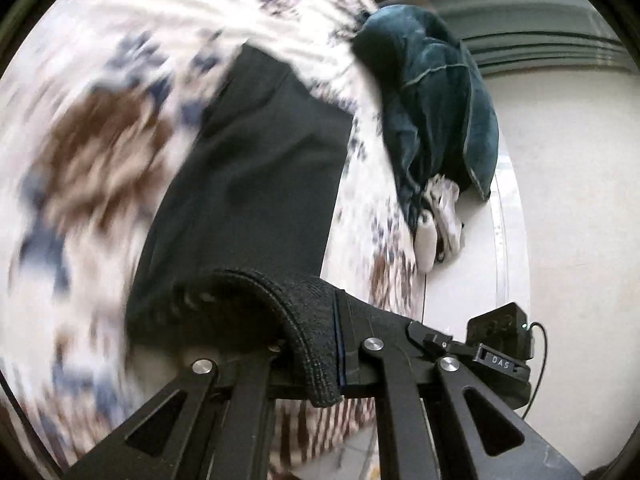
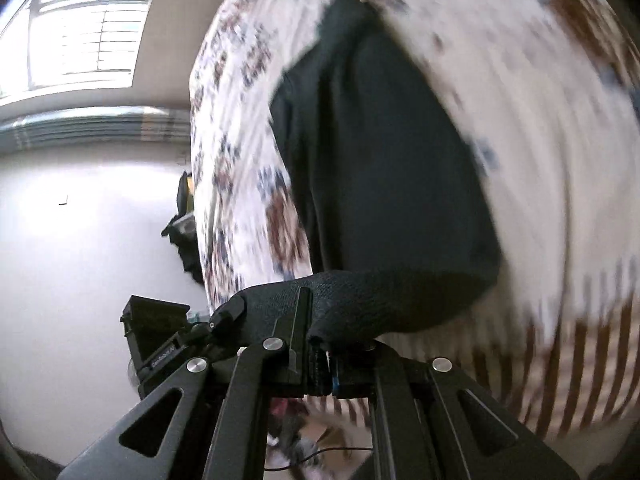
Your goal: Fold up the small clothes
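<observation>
My left gripper (image 1: 320,344) and right gripper (image 2: 316,344), jaws each clamped on the black garment's (image 1: 256,168) ribbed hem (patterned bedspread (image 1: 100,160) behind).

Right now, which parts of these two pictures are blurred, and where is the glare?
Left wrist view: the patterned cover is smeared in arcs, while the left hand-held gripper and the black garment's hem stay sharp. Right wrist view: the same cover is streaked; the window is washed out by glare; the right hand-held gripper is crisp.
</observation>
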`<state>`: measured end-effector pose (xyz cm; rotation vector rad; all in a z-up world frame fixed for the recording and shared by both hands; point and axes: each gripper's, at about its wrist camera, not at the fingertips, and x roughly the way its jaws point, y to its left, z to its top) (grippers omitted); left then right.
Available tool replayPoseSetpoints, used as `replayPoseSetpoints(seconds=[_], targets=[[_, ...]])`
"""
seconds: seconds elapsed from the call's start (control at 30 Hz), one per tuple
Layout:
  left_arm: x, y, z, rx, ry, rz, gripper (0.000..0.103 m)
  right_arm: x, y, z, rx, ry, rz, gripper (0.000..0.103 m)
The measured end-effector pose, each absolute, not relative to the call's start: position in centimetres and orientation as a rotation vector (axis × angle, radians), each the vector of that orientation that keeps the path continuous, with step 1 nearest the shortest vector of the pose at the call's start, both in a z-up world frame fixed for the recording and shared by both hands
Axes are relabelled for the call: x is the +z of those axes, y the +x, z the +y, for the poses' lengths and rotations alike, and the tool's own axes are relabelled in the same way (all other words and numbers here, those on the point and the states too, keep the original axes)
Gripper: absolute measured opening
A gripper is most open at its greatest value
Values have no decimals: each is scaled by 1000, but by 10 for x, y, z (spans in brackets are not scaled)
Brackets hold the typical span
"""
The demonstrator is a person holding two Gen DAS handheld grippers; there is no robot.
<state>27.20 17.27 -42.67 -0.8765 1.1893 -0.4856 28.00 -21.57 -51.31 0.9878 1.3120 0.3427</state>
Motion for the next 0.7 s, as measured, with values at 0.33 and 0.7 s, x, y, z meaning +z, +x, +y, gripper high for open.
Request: replayPoseSetpoints(seconds=[0.33, 0.7], targets=[[-459, 483, 166, -488, -799, 1178, 5, -531, 531, -201, 219, 835, 1245, 7], [-461, 562, 202, -444, -892, 1139, 69, -556, 662, -221, 160, 850, 1194, 69]])
